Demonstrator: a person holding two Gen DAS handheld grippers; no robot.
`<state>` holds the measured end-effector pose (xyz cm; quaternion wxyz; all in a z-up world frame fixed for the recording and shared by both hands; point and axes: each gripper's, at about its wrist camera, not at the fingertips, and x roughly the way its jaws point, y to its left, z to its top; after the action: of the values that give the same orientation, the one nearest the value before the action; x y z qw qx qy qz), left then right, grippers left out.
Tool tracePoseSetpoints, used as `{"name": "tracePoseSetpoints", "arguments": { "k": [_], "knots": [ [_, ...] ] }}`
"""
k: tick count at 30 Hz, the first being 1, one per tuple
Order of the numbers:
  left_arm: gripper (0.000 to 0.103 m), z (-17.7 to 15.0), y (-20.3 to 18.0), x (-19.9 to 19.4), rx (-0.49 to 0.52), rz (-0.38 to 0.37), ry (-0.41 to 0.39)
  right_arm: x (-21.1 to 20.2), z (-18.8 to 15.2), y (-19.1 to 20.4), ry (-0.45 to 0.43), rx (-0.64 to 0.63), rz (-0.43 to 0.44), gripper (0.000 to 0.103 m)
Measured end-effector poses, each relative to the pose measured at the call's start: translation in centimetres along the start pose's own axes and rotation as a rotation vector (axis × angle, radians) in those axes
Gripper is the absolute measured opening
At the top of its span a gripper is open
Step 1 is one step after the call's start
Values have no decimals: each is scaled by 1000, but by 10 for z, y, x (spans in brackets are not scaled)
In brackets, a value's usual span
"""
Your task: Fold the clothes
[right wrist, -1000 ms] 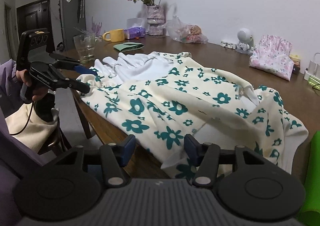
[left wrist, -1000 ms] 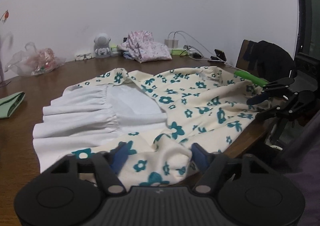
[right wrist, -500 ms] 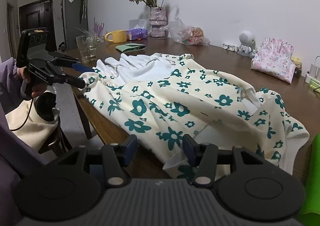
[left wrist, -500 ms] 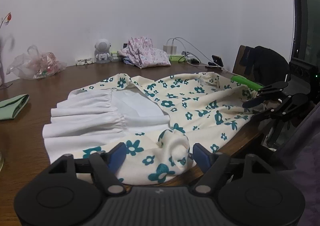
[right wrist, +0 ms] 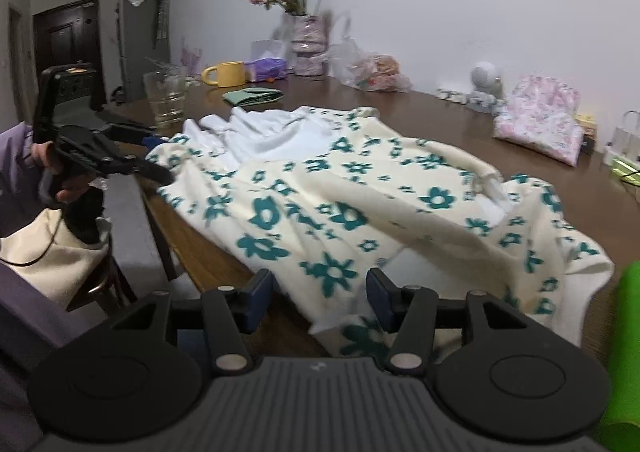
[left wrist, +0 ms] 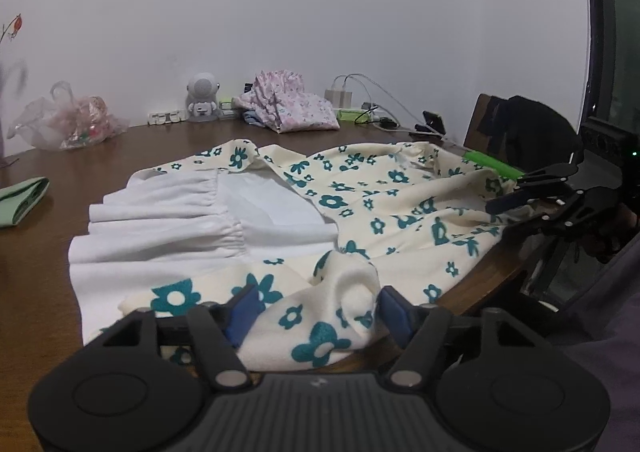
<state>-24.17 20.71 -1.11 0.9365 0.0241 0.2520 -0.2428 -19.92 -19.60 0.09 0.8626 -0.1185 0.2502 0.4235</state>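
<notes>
Evidently the left gripper (left wrist: 316,308) has let go. A second ago its jaws sat closer together with a bunched corner of the floral garment (left wrist: 400,208) pinched between them; they now stand noticeably wider, the blue pads clear of the cloth on both sides, and the rolled corner lies slack in the gap, resting on the near edge of the worktop (left wrist: 152,148). Nothing is gripped on that side.

The right gripper (right wrist: 320,292) shows no change of opening over the same span: jaws about half apart, the near hem of the garment lying between them and draping over the worktop edge. Whether the pads touch the cloth cannot be told for certain; they appear to stand clear of it.

Seen from the left wrist view, the garment lies spread across the worktop from about 9 o'clock to 3 o'clock, cream with teal flowers, its white gathered lining (left wrist: 160,228) turned up at 9 o'clock. From the right wrist view the same piece runs from 10 o'clock down to 4 o'clock, with some motion blur on the near cloth.

Assessment: the piece has been laid out and released at one corner, but no fold is visible. The rumpled corner and the overhanging hem suggest flattening or a fresh grasp is still wanted. A folded pink garment (left wrist: 288,108) sits at 12 o'clock by the wall.
</notes>
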Motion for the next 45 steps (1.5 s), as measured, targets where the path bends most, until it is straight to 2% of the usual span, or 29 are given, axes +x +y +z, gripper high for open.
{"name": "tracePoseSetpoints", "arguments": {
  "k": [2,10,12,14,15,17,18,20,21,24,30,31,33,35,37,38,40,42,43,44,45],
  "knots": [
    [77,-1,-2,-3,9,-7,-9,-5,1,0,-15,3,-3,54],
    [79,-7,-6,-1,39,-18,-18,-1,-2,9,4,-67,28,62],
    [77,-7,-6,2,47,-4,-19,2,-1,9,14,-86,23,62],
    [64,-8,-7,5,62,18,-22,3,0,11,15,-102,12,61],
    [60,-8,-6,5,67,24,-26,3,0,12,12,-107,7,59],
    [43,-9,-4,4,57,12,-38,3,1,15,6,-116,-3,50],
    [39,-10,-2,4,48,6,-42,4,0,17,7,-119,-8,40],
    [21,-7,-2,3,49,3,-41,6,-1,20,1,-119,-22,26],
    [19,-5,-3,2,55,0,-39,6,-1,20,-4,-116,-22,13],
    [15,11,-4,0,111,-16,-34,2,3,18,-32,-113,-10,5],
    [14,70,9,11,235,-60,-54,-4,30,-7,-78,-20,-4,4],
    [15,79,12,18,258,-61,-51,0,36,-15,-71,4,-8,4],
    [25,93,19,40,277,-45,-20,12,48,-31,-32,50,-34,5],
    [50,103,28,63,278,-19,22,29,58,-43,27,80,-89,9],
    [50,104,36,75,259,15,49,52,65,-47,99,57,-214,31],
    [50,105,40,80,249,32,63,61,67,-45,114,37,-264,35],
    [53,104,46,73,210,46,57,63,71,-40,97,28,-304,37],
    [71,99,47,45,166,10,6,54,75,-33,35,34,-311,37],
    [89,94,44,33,159,-10,-18,48,77,-29,-8,44,-294,37],
    [93,89,40,23,160,-30,-34,43,79,-26,-48,54,-273,37],
    [93,83,32,18,180,-48,-32,43,81,-23,-59,62,-221,37]
  ]
}}
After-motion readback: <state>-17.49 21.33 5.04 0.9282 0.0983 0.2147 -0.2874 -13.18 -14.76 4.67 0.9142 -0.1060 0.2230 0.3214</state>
